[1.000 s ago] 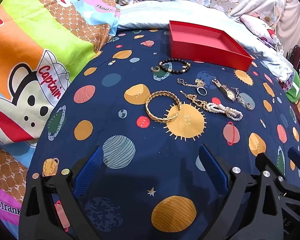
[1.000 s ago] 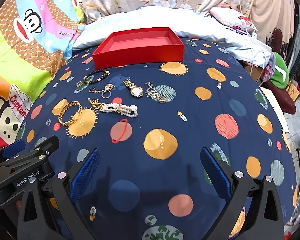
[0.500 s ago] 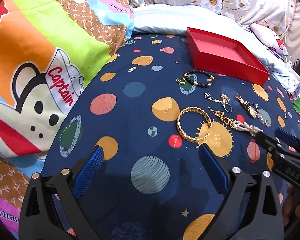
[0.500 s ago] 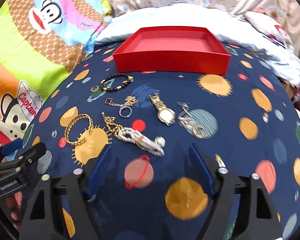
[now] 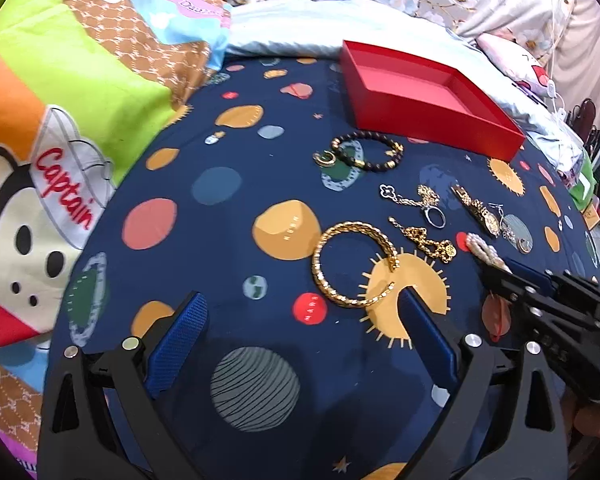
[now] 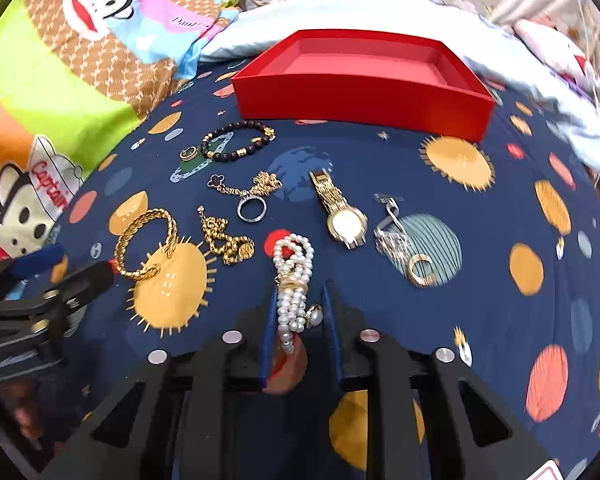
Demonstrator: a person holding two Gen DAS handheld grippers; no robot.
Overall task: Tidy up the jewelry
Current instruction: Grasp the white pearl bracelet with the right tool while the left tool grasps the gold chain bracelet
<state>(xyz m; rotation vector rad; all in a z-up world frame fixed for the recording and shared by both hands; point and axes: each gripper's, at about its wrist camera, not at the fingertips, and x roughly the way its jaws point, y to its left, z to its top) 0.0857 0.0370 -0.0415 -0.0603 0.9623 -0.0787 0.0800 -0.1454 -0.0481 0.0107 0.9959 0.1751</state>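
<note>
Near side of red tray (image 6: 363,104), on planet-print bedspread (image 6: 499,312): pearl bracelet (image 6: 294,280) lies well short of tray, just beside gold watch (image 6: 341,216). Right gripper (image 6: 300,312) jaws just closing, pearl strands between them, pads seemingly pinching lower end. Left gripper (image 5: 300,320) spread wide, empty, just beside gold bangle (image 5: 353,264). Judgement: pearls light, limp, slippery, multi-strand; free end will dangle. Best hold at gold clasp binding strands together. Tray still empty.

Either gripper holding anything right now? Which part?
Right gripper: jaws just closing on the pearl bracelet, pads at its near end by the gold clasp; it is not lifted. Left gripper: open, nothing held.
</note>
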